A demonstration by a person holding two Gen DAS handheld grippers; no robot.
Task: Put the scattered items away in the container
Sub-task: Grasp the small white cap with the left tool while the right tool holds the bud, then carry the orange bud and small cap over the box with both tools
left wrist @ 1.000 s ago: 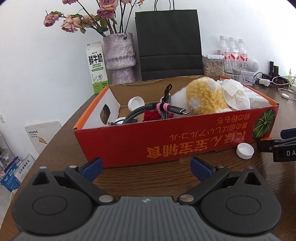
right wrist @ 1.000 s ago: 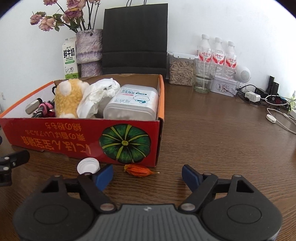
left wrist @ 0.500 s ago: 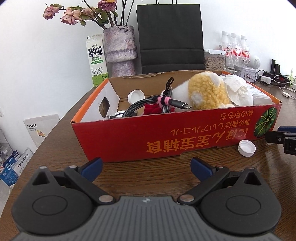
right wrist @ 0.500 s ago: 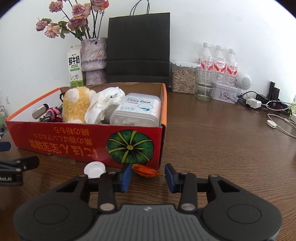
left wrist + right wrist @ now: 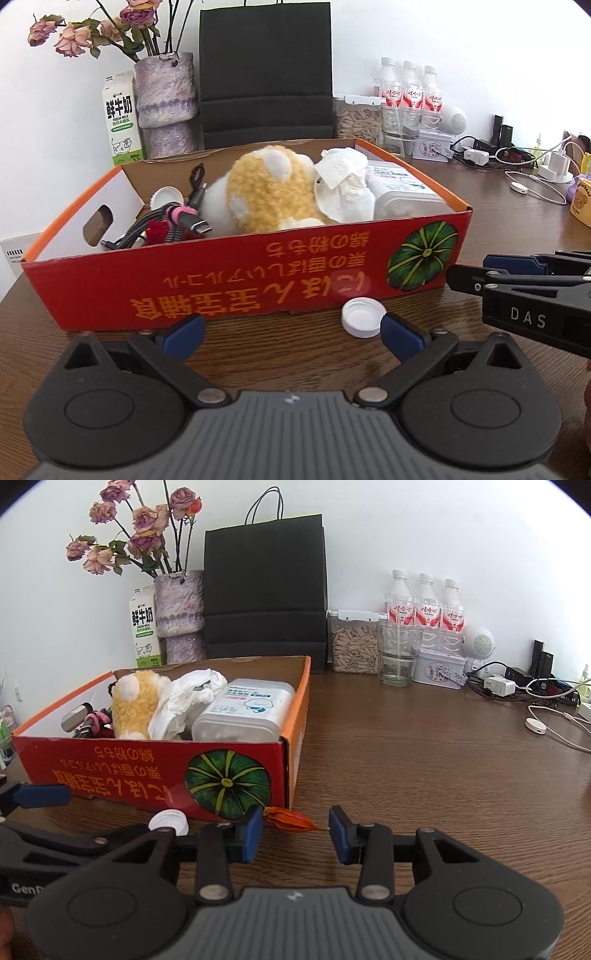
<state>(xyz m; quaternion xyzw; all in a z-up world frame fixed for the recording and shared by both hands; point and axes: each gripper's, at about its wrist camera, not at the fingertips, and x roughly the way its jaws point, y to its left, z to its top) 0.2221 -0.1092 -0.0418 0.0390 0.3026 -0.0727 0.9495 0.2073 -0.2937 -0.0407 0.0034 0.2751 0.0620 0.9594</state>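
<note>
A red rectangular cardboard box (image 5: 229,295) is showing yellow lettering and a green striped pumpkin print (lower centre of the frame). A white round plastic cap (image 5: 362,316) is lying on the dark brown wood-grain table (image 5: 424,760), near an orange dried husk (image 5: 291,820).

place: home or small-office desk (hard to say which) | evidence: wooden table (image 5: 424,760), dried-flower vase (image 5: 180,616), milk carton (image 5: 144,627), water bottles (image 5: 424,605), black paper bag (image 5: 265,590), chargers and cables (image 5: 517,683) by a white wall
</note>
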